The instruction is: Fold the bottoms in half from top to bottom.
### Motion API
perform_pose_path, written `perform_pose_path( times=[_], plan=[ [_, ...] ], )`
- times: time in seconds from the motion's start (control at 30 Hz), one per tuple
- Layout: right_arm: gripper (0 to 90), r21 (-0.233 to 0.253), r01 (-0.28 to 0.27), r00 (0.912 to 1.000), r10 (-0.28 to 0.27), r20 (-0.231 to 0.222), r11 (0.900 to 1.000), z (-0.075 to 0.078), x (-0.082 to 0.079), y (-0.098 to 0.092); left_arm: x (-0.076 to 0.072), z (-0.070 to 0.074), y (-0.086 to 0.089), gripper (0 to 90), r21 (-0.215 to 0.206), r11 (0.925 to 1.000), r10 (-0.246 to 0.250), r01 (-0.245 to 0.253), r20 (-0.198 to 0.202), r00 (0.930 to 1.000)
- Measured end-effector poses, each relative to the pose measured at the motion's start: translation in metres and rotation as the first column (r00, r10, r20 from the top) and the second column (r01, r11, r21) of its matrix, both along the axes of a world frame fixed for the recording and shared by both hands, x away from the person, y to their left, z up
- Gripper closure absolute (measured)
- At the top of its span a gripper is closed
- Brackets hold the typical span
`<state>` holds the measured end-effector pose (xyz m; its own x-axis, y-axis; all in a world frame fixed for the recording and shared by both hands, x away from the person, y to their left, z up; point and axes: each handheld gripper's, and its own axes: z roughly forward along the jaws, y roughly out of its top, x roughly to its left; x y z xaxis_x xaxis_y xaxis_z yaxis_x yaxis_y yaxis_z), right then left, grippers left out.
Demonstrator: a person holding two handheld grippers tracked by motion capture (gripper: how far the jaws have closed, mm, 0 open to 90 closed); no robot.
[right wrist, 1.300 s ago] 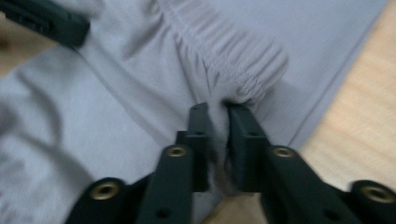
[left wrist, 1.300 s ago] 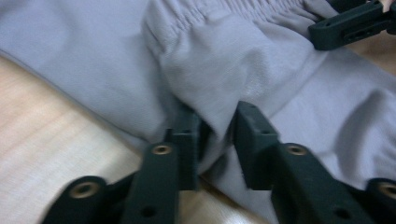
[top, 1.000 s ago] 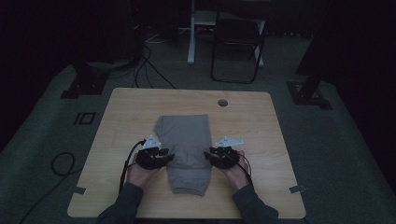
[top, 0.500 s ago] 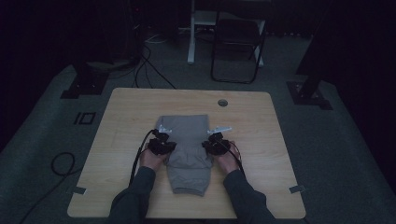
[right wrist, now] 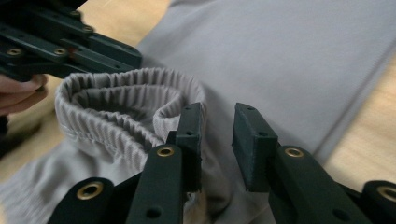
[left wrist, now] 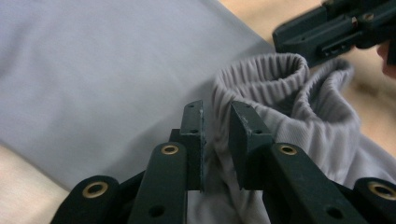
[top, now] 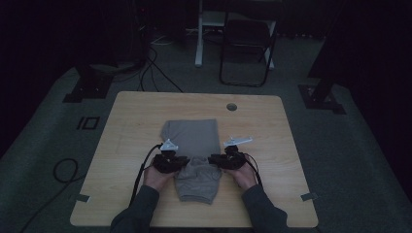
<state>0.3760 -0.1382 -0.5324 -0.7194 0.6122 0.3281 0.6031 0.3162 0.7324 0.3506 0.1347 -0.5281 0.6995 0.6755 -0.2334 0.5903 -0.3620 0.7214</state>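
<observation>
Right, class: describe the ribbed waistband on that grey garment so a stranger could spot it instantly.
Start at the wooden table, where a folded grey garment lies in the middle. Partway along it, between the left tool and the right tool, the ribbed waistband stands up in a gathered loop. Its fine ridges set it apart from the smooth, flat cloth beside it.

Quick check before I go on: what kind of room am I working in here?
Probably a lab or recording studio, not a home. A lone wooden table stands on dark carpet, cables trail across the floor, black stand bases flank the table, and a folding chair sits behind it. The surroundings are unlit.
</observation>
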Motion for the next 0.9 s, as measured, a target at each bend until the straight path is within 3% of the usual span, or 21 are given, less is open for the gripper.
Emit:
perform_pose_path(
  times=[0.1,0.23,0.37,0.47,0.6,0.77,0.9],
  plan=[
    [69.2,-0.014,-0.034,0.9993,0.034,0.016,0.999,0.002,-0.007,-0.001,-0.012,-0.003,-0.003,74.3,-0.002,0.9995,-0.031,0.031,-0.006,0.9995],
    [66.3,-0.038,0.012,0.9974,-0.009,0.072,0.999,0.007,-0.009,-0.004,-0.023,-0.007,-0.003,73.8,-0.015,0.9983,-0.057,0.056,-0.013,0.9983],
    [65.3,-0.059,0.048,0.9958,-0.043,0.080,0.997,0.012,-0.002,-0.002,-0.031,-0.012,-0.004,72.8,-0.001,0.9956,-0.094,0.094,-0.017,0.9955],
    [64.1,-0.089,0.020,0.9978,-0.014,0.065,0.996,0.009,-0.004,0.006,-0.033,-0.014,-0.001,71.6,0.000,0.9962,-0.087,0.087,-0.010,0.9962],
    [64.4,-0.148,-0.037,0.9983,0.043,0.040,0.988,0.000,-0.014,0.017,-0.031,-0.014,0.005,68.6,-0.009,0.9993,-0.036,0.036,-0.004,0.9994],
    [64.1,-0.144,-0.133,0.9907,0.136,0.011,0.981,0.000,-0.035,0.017,-0.029,-0.014,0.009,68.1,0.006,1.0000,0.002,-0.002,0.004,1.0000],
    [64.5,-0.150,-0.181,0.9835,0.179,-0.024,0.972,0.001,-0.040,0.014,-0.025,-0.015,0.007,66.8,0.028,0.9994,0.022,-0.022,0.021,0.9995]
  ],
)
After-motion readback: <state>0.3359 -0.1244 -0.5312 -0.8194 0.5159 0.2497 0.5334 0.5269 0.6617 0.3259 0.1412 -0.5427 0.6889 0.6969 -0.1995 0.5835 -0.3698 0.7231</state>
